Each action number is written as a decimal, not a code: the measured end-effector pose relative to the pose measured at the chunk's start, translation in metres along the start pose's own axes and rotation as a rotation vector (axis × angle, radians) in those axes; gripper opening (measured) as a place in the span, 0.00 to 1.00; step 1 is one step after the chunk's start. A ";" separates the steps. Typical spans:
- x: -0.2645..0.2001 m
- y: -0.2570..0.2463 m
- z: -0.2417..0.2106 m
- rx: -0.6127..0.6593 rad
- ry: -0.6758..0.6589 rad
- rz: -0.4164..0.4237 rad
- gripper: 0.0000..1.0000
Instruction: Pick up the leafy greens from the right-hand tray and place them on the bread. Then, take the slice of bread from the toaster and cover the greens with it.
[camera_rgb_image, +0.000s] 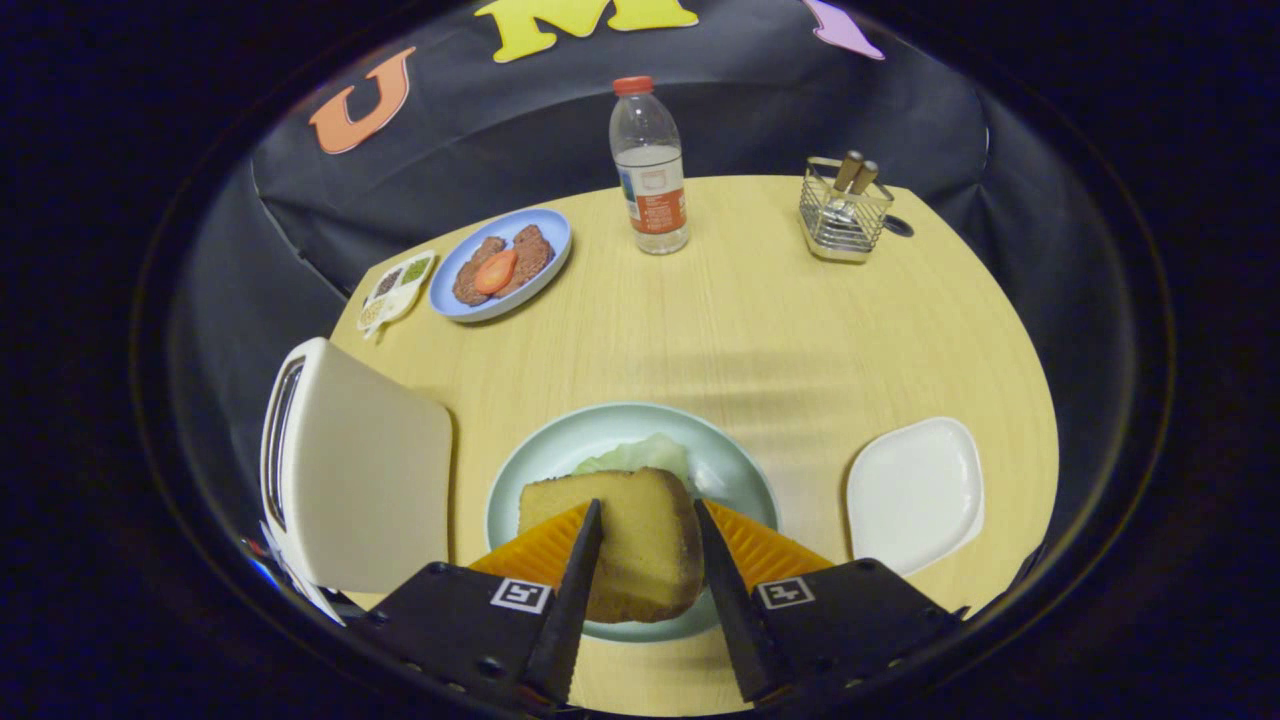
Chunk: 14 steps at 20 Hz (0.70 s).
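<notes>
- Holding the slice of bread (640, 540) between its two fingers, the tool (648, 520) hangs over the pale green plate (745, 480); both black fingers (580, 580) appear to press on the slice's sides, so I judge it clenched on the bread.
- The step in hand looks like the last one: covering the greens with the toaster's slice. The leafy greens (640, 455) already lie on the plate, a pale edge peeking out just beyond the held slice.
- The bottom bread under the greens is hidden by the held slice, so I cannot tell how well the layers line up.
- Whether the slice already rests on the greens or is just above them cannot be told from this angle.
- The next move calls for settling the slice flat onto the greens, then easing the fingers apart and backing off without dragging the bread sideways.
- The white toaster (355, 470) stands just beside the plate on the tool's left; the white square tray (915, 495) sits on the right, bare of greens.
- Farther across the desk (760, 330) are a blue plate with patties and a tomato slice (500, 265), a small seasoning dish (397, 288), a water bottle (649, 170) and a wire cutlery holder (845, 210), all well apart from the work.
</notes>
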<state>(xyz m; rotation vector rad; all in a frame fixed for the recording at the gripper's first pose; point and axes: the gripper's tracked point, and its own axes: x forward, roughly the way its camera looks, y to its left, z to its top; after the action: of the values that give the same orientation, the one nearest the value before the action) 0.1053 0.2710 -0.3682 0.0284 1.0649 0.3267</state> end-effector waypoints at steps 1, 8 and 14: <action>-0.003 -0.003 0.000 -0.006 -0.007 -0.007 0.60; -0.072 -0.017 0.021 -0.109 -0.187 -0.079 0.83; -0.173 -0.005 0.034 -0.150 -0.456 -0.083 0.98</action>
<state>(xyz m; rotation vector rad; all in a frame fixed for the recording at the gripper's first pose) 0.0597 0.2231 -0.2050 -0.0729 0.5869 0.3054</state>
